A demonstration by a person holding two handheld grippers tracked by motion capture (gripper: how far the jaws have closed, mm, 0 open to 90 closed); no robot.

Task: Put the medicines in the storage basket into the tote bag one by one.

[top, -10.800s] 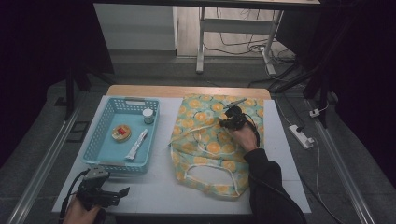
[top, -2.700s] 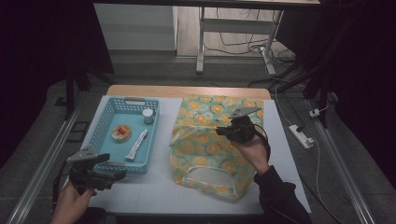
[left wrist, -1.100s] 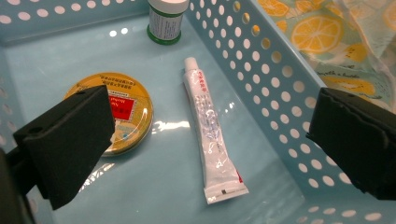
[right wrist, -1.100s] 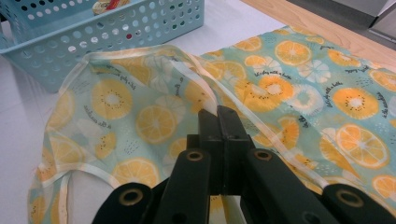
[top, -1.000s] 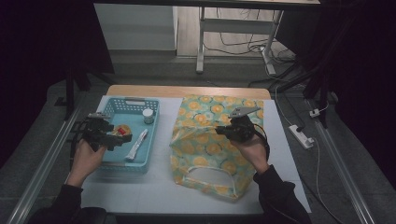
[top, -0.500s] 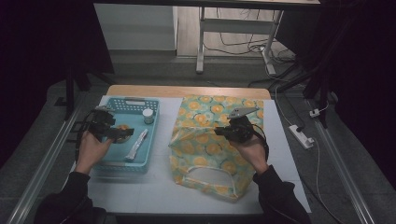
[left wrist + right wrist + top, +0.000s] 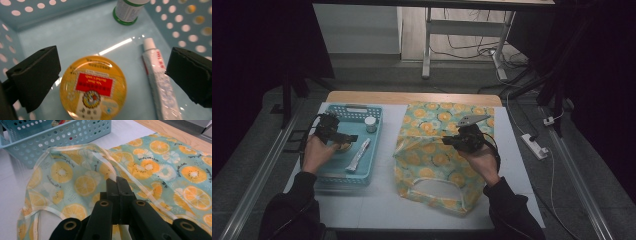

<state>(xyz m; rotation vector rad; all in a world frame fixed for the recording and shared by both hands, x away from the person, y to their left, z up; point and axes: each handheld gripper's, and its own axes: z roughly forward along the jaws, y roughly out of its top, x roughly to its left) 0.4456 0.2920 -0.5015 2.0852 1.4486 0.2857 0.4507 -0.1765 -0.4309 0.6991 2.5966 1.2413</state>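
Left gripper [image 7: 110, 75] hovering inside the blue basket [image 7: 343, 172], jaws spread wide, nothing pinched. Round yellow tin [image 7: 93, 87] directly below and between the 2 black pads [image 7: 37, 75], nearer the left-hand pad in the left gripper view, not touching either. Flat glossy lid, red label across the middle, no long axis to align with: a straight drop and a squeeze across the rim likely enough. White tube [image 7: 160, 82] just beside the tin, under the other pad, long axis running away from the gripper toward the far wall; risk of catching it in the same closure. Small green-based bottle [image 7: 127, 11] farther ahead, upright. Basket walls perforated hard plastic, floor smooth and reflective.

Right gripper [image 7: 117, 187] clamped tight on the white-trimmed rim of the orange-print bag [image 7: 175, 170], thin soft fabric, lifted off the table into an open mouth facing the basket. Left hand [image 7: 319, 150] clearly the nearer to the tin.
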